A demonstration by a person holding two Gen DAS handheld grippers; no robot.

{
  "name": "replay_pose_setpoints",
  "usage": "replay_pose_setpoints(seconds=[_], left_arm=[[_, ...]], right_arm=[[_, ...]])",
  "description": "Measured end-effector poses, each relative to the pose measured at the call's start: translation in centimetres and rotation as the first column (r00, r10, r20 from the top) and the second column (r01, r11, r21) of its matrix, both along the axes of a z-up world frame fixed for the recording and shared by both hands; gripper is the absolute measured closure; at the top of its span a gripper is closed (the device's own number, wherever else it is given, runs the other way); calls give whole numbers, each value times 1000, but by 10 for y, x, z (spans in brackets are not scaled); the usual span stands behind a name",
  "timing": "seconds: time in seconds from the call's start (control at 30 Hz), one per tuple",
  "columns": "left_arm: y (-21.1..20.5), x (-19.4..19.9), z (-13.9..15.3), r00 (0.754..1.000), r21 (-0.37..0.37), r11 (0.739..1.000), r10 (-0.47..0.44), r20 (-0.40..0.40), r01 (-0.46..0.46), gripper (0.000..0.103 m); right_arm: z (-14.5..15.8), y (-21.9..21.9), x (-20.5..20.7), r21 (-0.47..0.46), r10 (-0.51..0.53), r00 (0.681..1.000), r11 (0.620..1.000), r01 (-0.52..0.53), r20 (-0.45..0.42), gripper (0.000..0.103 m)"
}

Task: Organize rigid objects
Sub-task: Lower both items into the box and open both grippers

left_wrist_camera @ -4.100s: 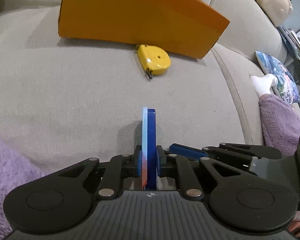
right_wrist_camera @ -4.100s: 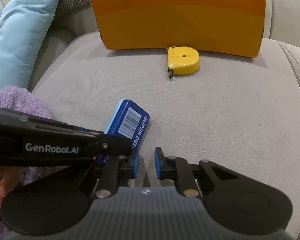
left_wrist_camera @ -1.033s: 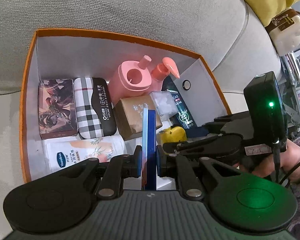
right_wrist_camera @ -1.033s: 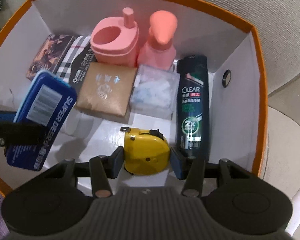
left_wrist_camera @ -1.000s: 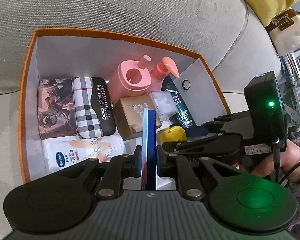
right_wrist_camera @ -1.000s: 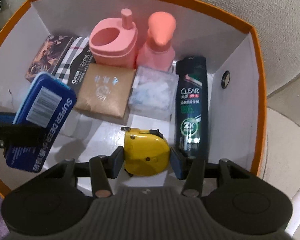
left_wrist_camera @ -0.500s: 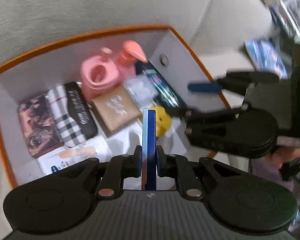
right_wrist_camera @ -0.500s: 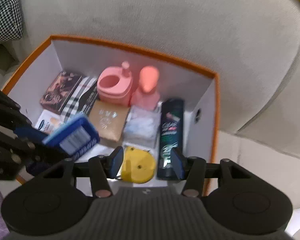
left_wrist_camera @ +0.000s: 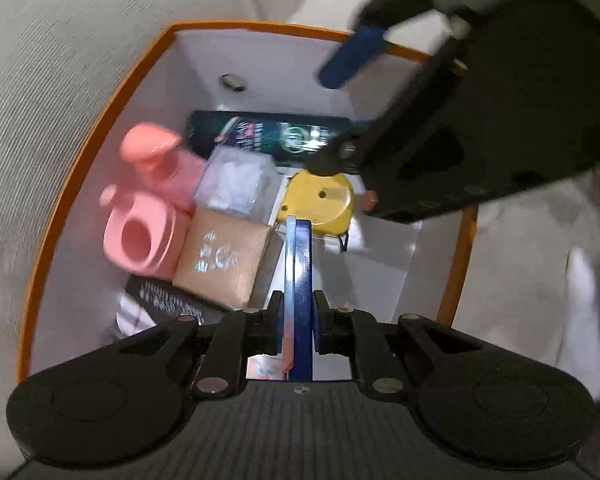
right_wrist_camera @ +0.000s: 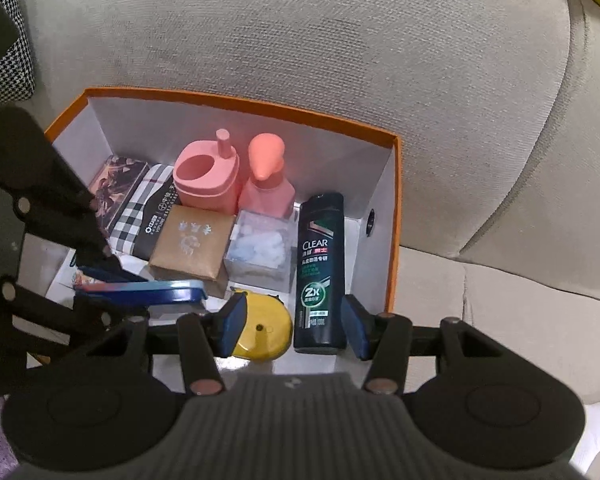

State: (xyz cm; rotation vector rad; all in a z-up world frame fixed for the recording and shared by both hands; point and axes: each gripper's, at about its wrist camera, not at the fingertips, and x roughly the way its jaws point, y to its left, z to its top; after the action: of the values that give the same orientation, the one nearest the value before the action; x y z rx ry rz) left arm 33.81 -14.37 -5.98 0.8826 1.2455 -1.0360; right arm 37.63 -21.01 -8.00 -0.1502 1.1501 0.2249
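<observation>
An orange box (right_wrist_camera: pixel 240 101) with white inner walls sits on the sofa seat against the backrest. My left gripper (left_wrist_camera: pixel 298 320) points down into it, shut on a flat blue tin (left_wrist_camera: pixel 299 264) held on edge. In the right wrist view that tin (right_wrist_camera: pixel 140 290) hovers over the box's left half. A yellow tape measure (right_wrist_camera: pixel 265 332) lies on the box floor beside a dark shampoo bottle (right_wrist_camera: pixel 320 264). My right gripper (right_wrist_camera: pixel 296 330) hangs open above them, its pads apart from the tape measure (left_wrist_camera: pixel 318 200). One blue pad (left_wrist_camera: pixel 352 56) of it shows over the box's far wall.
The box also holds a pink dispenser (right_wrist_camera: pixel 206 178), a pink pump bottle (right_wrist_camera: pixel 266 184), a brown packet (right_wrist_camera: pixel 190 242), a clear plastic box (right_wrist_camera: pixel 260 246) and a plaid case (right_wrist_camera: pixel 146 208). Grey sofa cushions (right_wrist_camera: pixel 340 40) surround it. A houndstooth cushion (right_wrist_camera: pixel 4 68) lies at left.
My right gripper has risen away from the tape measure, which stays on the box floor. My left gripper has rolled and slid across the box with the blue tin.
</observation>
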Motion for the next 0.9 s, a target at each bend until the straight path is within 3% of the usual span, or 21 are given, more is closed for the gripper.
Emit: replay_pose_setpoints(seconds=[0.13, 0.27, 0.4, 0.57, 0.63, 0.77, 0.83, 0.9], left_arm=[[-6, -2, -11, 995, 40, 995, -88, 50, 86, 88], [-7, -5, -15, 987, 24, 991, -133, 86, 131, 86], [-2, -1, -15, 993, 10, 997, -82, 85, 82, 74], [19, 6, -3, 1000, -54, 998, 25, 7, -25, 69], [29, 12, 2, 995, -69, 992, 100, -25, -101, 59], [52, 28, 6, 960, -71, 961, 260, -103, -268, 47], [59, 35, 3, 925, -48, 936, 337, -175, -350, 44], [66, 39, -1, 866, -15, 892, 434, -250, -451, 43]], right_arm=[[-2, 1, 1, 2, -2, 1000, 1000, 2, 6, 49], [-3, 2, 1, 11, 0, 1000, 1000, 0, 1, 49], [-5, 4, 0, 6, 7, 1000, 1000, -7, 0, 49], [-6, 5, -2, 5, 11, 1000, 1000, -11, -9, 48], [-7, 6, -4, 4, 13, 1000, 1000, -13, -11, 48], [-6, 7, -6, 4, 9, 1000, 1000, -8, -14, 48], [-6, 7, -6, 4, 6, 1000, 1000, -6, -16, 48], [-5, 7, -6, 6, 5, 1000, 1000, -5, -19, 48]])
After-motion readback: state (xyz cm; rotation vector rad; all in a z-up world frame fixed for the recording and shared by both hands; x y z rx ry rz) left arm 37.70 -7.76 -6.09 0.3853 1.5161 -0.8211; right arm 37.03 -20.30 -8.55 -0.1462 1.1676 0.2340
